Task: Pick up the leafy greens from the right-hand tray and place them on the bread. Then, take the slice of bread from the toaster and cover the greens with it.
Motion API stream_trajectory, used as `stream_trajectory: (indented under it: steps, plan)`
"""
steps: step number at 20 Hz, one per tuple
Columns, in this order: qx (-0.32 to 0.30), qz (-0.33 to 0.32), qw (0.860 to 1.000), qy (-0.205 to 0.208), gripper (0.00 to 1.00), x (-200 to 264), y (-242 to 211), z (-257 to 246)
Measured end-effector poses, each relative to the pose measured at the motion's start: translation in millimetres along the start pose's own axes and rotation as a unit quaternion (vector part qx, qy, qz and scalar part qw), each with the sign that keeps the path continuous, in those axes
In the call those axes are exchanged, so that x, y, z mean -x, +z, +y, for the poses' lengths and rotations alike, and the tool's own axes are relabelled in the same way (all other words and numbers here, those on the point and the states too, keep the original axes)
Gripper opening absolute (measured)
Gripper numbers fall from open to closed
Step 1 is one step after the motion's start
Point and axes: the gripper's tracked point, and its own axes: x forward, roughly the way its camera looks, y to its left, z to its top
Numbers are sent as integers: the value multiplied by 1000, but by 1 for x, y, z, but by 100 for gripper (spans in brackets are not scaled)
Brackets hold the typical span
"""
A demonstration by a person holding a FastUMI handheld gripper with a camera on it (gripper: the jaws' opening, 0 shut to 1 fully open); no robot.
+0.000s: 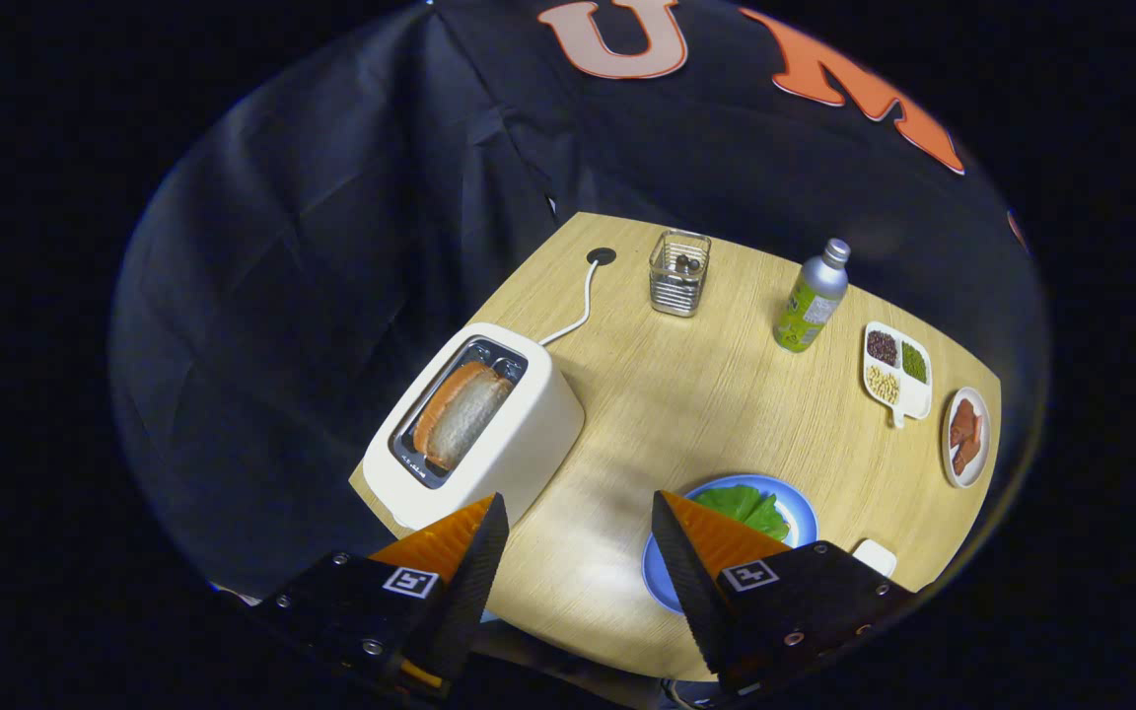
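We're holding the claw (580, 528) high over the desk (686, 394), fingers spread wide, gripping nothing. The leafy greens (745, 508) are lying on the blue plate (803, 508) just ahead of the right finger, partly hidden behind it. We're guessing they are already sitting on the bread, but the finger is blocking that part, so we can't confirm. The bread slice (464, 414) is standing in the toaster (489, 434) slot, just beyond the left finger.

Risks we're seeing:
- Slice is sitting low in the slot; a finger could be catching the slot rim or tipping the toaster.
- Pinching too hard is likely crushing or tearing the slice.
- The cord (578, 306) is trailing beyond the toaster; a nudge may be dragging it.

Well beyond the claw: a clear cup (679, 273), a bottle (811, 296), a divided tray (896, 373), a small meat plate (965, 437). None are standing in the path to the toaster.
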Motion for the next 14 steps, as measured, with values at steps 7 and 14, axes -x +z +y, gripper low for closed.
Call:
stream_trajectory:
  steps: [7, 14]
  plan:
    - [-27, 25, 999, 25, 88, -20, 31, 52]
    - [-21, 64, 997, 27, 87, -52, 41, 82]
